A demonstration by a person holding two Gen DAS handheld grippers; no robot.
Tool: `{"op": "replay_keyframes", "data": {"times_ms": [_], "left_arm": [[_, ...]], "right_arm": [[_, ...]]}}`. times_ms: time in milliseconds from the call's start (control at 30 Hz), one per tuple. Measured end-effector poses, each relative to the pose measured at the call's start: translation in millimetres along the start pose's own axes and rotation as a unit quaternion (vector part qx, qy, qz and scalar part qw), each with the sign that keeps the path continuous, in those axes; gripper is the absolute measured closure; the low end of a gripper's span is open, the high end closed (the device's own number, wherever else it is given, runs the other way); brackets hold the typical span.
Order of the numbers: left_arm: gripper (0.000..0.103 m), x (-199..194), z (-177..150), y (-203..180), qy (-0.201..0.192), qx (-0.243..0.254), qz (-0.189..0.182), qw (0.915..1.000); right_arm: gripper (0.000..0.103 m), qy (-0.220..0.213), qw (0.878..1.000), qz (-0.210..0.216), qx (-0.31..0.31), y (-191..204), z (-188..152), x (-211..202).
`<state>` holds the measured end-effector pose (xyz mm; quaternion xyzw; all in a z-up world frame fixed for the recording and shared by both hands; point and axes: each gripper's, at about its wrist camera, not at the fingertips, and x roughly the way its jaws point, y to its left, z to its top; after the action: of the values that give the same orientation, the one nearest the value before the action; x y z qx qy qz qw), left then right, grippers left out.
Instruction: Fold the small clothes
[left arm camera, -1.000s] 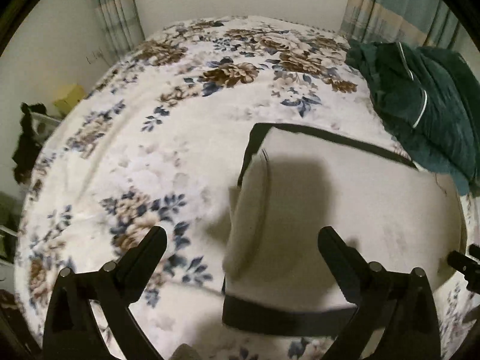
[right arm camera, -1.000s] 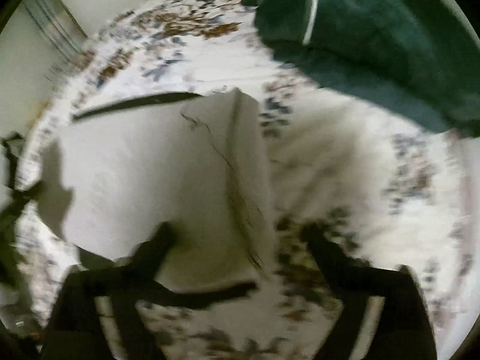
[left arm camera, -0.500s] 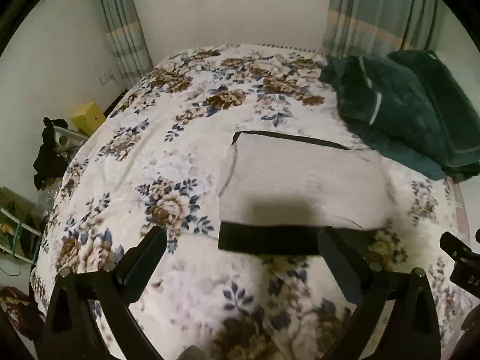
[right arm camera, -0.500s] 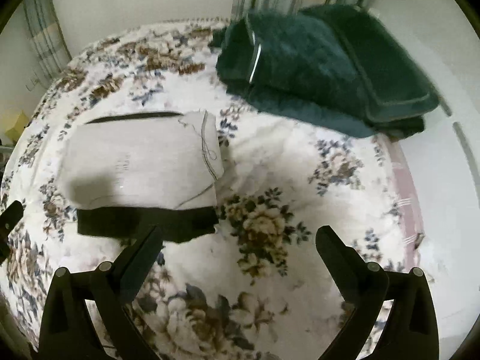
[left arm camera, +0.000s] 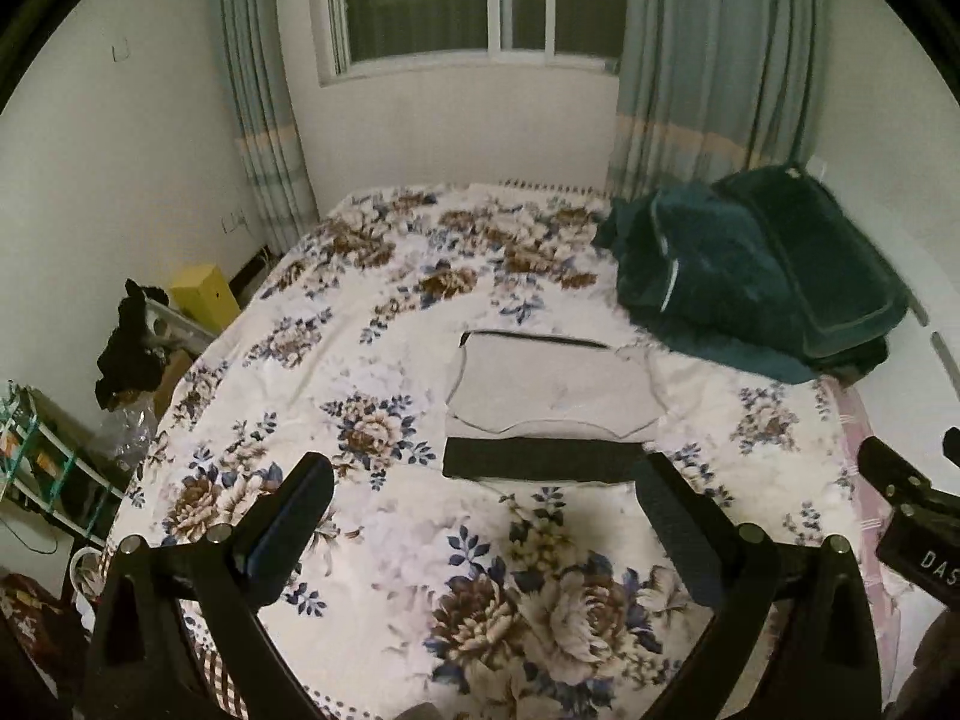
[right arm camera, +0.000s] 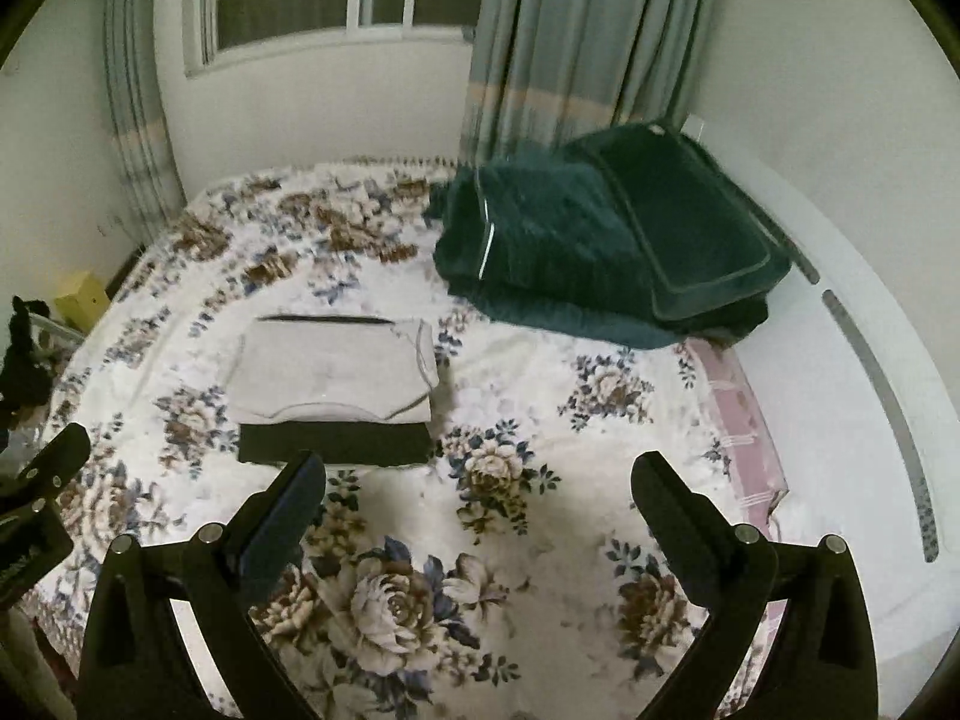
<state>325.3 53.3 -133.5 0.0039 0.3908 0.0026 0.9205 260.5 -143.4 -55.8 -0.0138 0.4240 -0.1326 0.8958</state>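
A folded light grey garment (left arm camera: 549, 387) with a black band along its near edge lies flat on the floral bedspread (left arm camera: 372, 360). It also shows in the right wrist view (right arm camera: 333, 375), left of centre. My left gripper (left arm camera: 480, 516) is open and empty, held above the bed well short of the garment. My right gripper (right arm camera: 477, 507) is open and empty, held back from the garment and to its right. The right gripper's body shows at the right edge of the left wrist view (left arm camera: 900, 498).
A pile of dark green blankets (left arm camera: 756, 276) sits at the bed's far right, also in the right wrist view (right arm camera: 606, 246). A window and curtains (left arm camera: 690, 72) stand behind the bed. A yellow box (left arm camera: 204, 294) and clutter lie on the floor at left.
Both grippers have pulled back and up from the garment. It filled the views a second ago and now lies small and folded on the bed, with the window in view.
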Motion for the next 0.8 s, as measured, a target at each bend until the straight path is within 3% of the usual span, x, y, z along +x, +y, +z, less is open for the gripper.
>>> {"op": "replay_keyframes", "data": {"times_ms": [300, 500, 800], "left_arm": [[0.000, -95.8, -6.8, -1.5, -0.053, -0.002, -0.012, 0.9985], [0.000, -131.4, -14.2, -2.1, -0.054, -0.011, -0.019, 0.9983], [0.000, -166.9, -18.2, -4.7, -0.073, -0.012, -0.007, 0.9973]], "right_arm": [[0.000, -0.063, 0.998, 0.026, 0.005, -26.4, -21.5, -134.4], [0.000, -0.083, 0.996, 0.036, 0.002, -40.3, -31.8, -187.9], [0.000, -0.095, 0.994, 0.048, 0.002, -52.1, -35.0, -224.5]]}}
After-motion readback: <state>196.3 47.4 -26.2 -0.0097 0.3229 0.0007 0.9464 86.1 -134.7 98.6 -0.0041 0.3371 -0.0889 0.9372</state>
